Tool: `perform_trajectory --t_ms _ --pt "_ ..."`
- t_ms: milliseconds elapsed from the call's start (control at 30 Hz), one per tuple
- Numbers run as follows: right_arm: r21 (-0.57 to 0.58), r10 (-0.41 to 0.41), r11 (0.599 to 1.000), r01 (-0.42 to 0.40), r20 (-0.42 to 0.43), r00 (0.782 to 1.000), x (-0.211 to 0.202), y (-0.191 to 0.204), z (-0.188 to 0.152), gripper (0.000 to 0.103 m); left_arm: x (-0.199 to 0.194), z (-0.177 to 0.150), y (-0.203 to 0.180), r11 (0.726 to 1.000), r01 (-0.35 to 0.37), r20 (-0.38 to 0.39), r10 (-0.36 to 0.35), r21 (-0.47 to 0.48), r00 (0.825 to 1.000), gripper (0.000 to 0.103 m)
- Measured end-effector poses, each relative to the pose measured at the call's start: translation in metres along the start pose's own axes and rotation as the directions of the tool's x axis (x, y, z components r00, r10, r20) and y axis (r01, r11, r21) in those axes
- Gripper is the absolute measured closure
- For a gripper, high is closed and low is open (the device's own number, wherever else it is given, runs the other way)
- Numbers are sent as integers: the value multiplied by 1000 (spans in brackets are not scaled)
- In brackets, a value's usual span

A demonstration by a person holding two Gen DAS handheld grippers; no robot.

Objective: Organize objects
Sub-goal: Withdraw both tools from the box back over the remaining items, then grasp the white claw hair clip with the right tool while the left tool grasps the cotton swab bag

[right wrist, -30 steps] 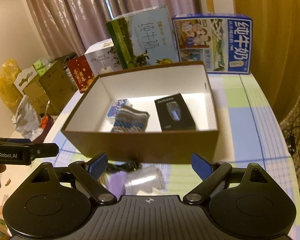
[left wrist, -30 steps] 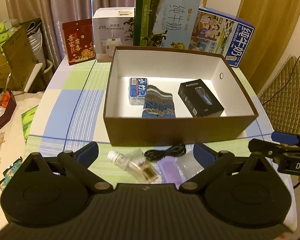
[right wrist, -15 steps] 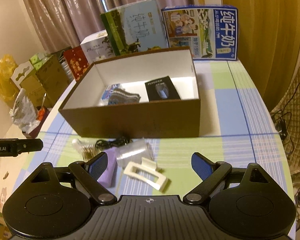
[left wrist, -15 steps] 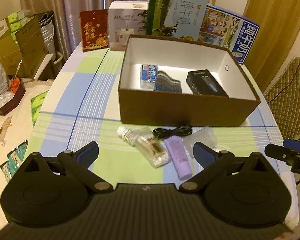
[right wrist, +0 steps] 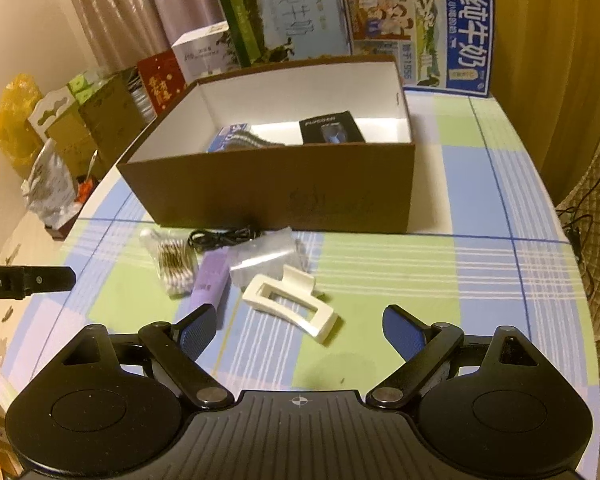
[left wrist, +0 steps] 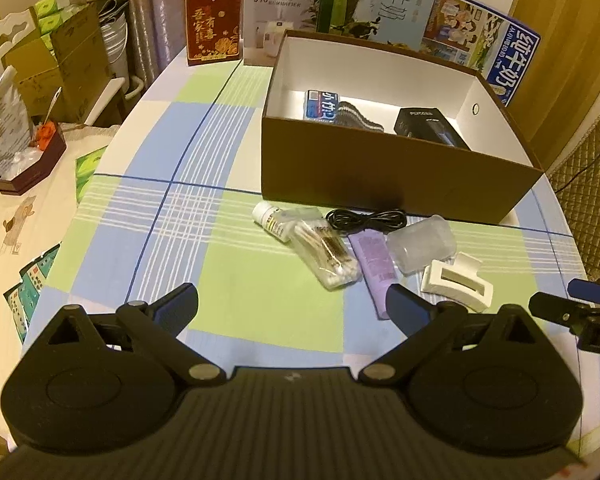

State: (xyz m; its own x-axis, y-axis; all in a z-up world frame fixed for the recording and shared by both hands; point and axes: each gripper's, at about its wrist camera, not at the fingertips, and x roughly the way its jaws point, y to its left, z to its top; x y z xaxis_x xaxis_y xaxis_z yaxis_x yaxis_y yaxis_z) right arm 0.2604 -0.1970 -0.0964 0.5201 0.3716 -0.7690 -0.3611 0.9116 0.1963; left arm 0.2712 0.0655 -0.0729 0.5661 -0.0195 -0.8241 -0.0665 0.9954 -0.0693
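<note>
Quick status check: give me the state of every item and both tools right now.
Left tool: open, empty.
Right tool: open, empty.
Brown box: lidless, partly filled.
Black box: inside, flat.
Striped sock: inside.
White hair clip: on table, closed.
Purple tube: lying flat.
Cotton swab pack: lying flat.
Black cable: coiled, outside.

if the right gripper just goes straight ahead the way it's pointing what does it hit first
Most likely the white hair clip, lying on the tablecloth just ahead of the open right gripper. The brown box stands beyond it. Depth is hard to judge here.
</note>
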Motion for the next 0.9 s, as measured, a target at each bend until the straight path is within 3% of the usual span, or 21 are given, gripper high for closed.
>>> perform_trajectory --t_ms 200,533,900 --pt "-58 15 998 -15 -4 1000 15 2 -4 17 10 -4 2 1000 -11 -7 11 -10 1000 5" --pt "-158 35 986 -43 -53 998 62 -2 -2 33 34 -2 8 1000 -19 -30 18 -17 999 6" --pt "-271 37 960 -65 -105 994 109 2 10 39 60 7 18 1000 -16 -56 15 -19 998 7"
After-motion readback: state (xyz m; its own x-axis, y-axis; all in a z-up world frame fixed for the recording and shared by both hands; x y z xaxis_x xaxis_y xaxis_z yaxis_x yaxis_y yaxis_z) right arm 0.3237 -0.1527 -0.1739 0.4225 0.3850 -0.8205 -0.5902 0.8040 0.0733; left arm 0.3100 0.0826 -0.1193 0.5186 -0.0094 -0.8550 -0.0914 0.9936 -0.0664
